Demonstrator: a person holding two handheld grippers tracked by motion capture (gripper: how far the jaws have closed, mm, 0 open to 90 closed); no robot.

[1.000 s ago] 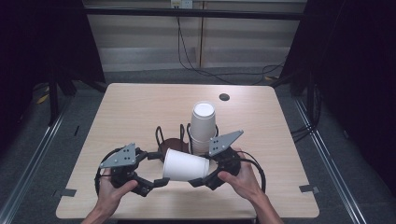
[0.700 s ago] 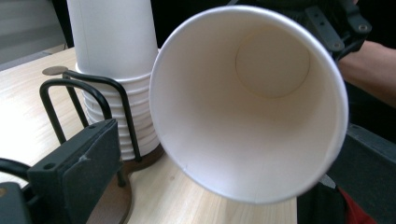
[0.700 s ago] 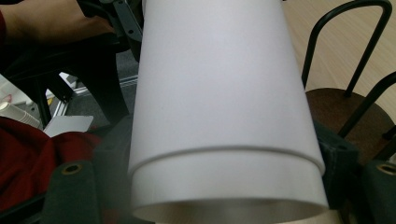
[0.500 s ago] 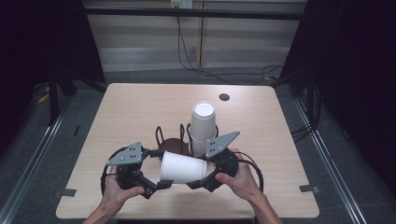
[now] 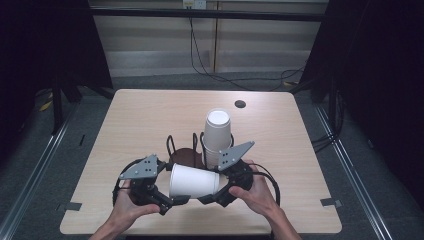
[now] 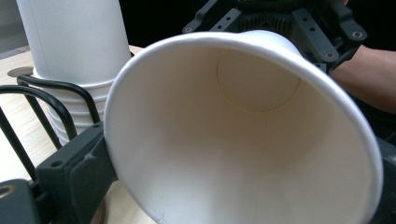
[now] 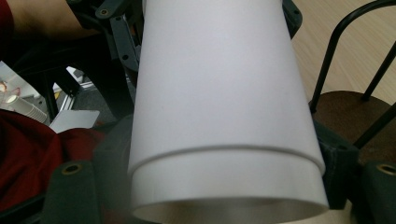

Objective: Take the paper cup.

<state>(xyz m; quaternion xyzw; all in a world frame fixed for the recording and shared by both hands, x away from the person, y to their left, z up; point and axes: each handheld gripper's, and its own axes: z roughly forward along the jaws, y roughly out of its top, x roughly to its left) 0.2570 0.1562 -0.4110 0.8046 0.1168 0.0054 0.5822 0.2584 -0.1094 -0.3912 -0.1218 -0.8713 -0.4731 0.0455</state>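
Observation:
A white paper cup (image 5: 194, 181) lies on its side above the table's front edge, held between both grippers. Its open mouth (image 6: 243, 140) faces my left gripper (image 5: 170, 192), and its base end sits in my right gripper (image 5: 217, 188). In the right gripper view the jaws flank the cup (image 7: 219, 93) and press on its sides. The left gripper's jaws have just been opening; they now stand wide around the cup's rim, with one jaw close against the outside of it.
A black wire cup holder (image 5: 181, 150) with a brown base stands just behind the grippers. A stack of white cups (image 5: 218, 132) sits in its right slot. The wooden table (image 5: 145, 115) has a small dark hole (image 5: 240, 104) at the back.
The two hands have come together. The left gripper moved right until the cup's mouth was between its jaws, and the right gripper brought the cup slightly left.

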